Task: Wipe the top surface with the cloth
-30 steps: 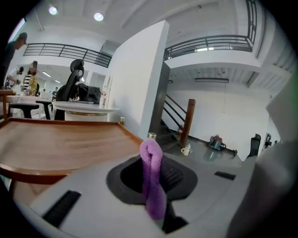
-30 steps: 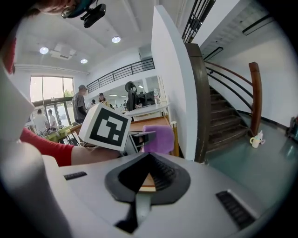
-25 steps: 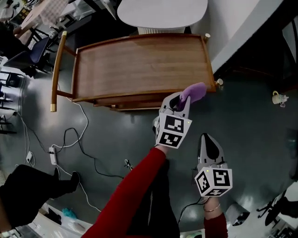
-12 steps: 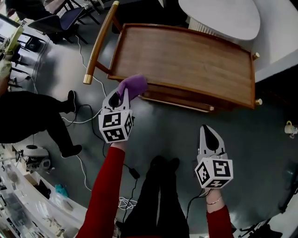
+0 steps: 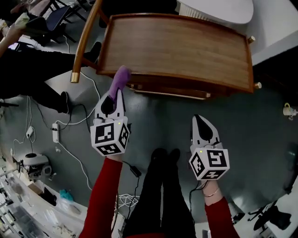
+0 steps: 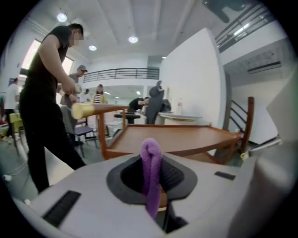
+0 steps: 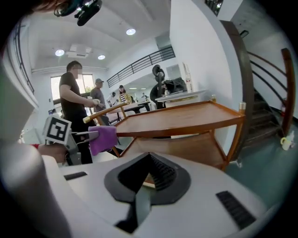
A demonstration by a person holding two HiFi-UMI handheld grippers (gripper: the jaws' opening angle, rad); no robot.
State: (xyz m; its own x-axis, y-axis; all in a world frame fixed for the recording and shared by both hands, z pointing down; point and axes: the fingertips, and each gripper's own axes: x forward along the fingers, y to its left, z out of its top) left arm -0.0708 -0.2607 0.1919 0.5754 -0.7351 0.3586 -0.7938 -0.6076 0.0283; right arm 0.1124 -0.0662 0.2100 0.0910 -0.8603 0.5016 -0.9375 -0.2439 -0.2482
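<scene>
A purple cloth (image 5: 119,79) is pinched in my left gripper (image 5: 113,100), which is shut on it just short of the near left corner of the wooden cart's top surface (image 5: 177,44). In the left gripper view the cloth (image 6: 151,174) hangs folded between the jaws, with the cart top (image 6: 172,138) ahead. My right gripper (image 5: 201,126) is shut and holds nothing, below the cart's near edge over the floor. The right gripper view shows the cart top (image 7: 177,118), its lower shelf (image 7: 186,146) and the cloth (image 7: 102,138) off to the left.
The cart has a brass-tipped handle bar (image 5: 84,39) on its left side. A white round table (image 5: 216,9) stands beyond the cart. A person in black (image 5: 28,69) is at the left. Cables (image 5: 74,135) and a power strip (image 5: 55,132) lie on the grey floor. My legs (image 5: 160,195) are below.
The left gripper with the cloth has swung from the cart's near right corner to its near left corner. The right gripper has stayed about where it was.
</scene>
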